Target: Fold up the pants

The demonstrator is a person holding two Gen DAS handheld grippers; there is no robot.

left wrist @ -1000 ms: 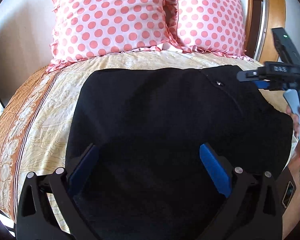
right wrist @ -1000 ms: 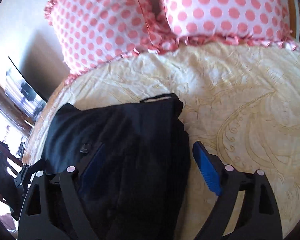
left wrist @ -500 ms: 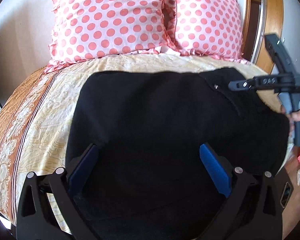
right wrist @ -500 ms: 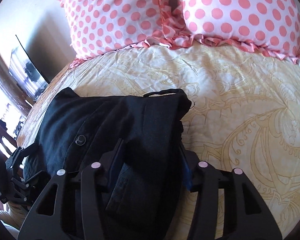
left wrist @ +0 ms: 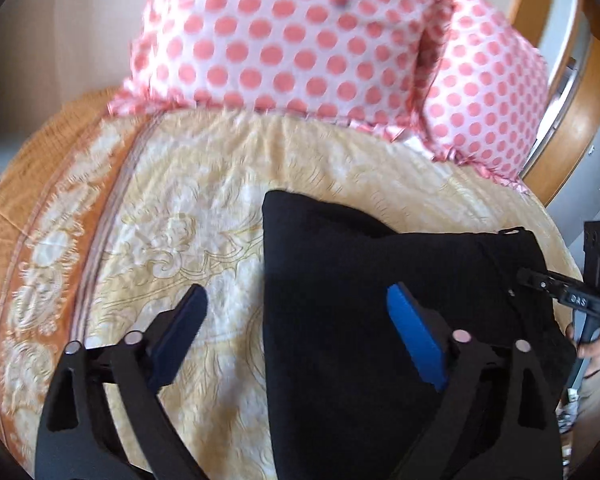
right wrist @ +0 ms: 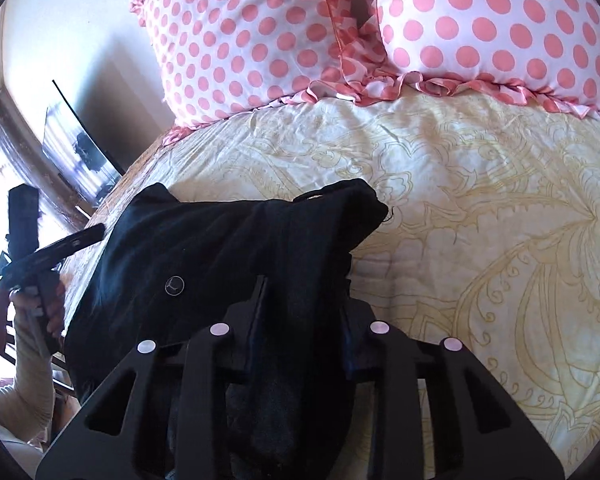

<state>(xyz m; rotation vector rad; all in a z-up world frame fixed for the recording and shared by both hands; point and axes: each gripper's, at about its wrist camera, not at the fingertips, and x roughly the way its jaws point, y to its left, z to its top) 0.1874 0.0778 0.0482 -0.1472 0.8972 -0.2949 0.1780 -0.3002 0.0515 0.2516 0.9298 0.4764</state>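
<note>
The black pants [left wrist: 380,280] lie folded on the cream patterned bedspread [left wrist: 172,208]. My left gripper [left wrist: 296,312] is open above the pants' left edge, its right blue pad [left wrist: 414,336] over the cloth and its left pad over the bedspread. It holds nothing. In the right wrist view my right gripper [right wrist: 302,320] is shut on the right edge of the pants [right wrist: 220,248], near a small round button [right wrist: 175,285]. The right gripper also shows at the right edge of the left wrist view [left wrist: 580,300]. The left gripper also shows at the left of the right wrist view [right wrist: 40,256].
Two white pillows with pink dots [left wrist: 284,44] [right wrist: 492,24] lean at the head of the bed. An orange border [left wrist: 32,208] runs along the bed's left side. A wooden door frame [left wrist: 572,92] stands at the right. A dark screen [right wrist: 76,148] hangs on the left wall.
My right gripper has closed on the pants' right edge. My left gripper has swung left, from over the middle of the pants to their left edge, and stays open.
</note>
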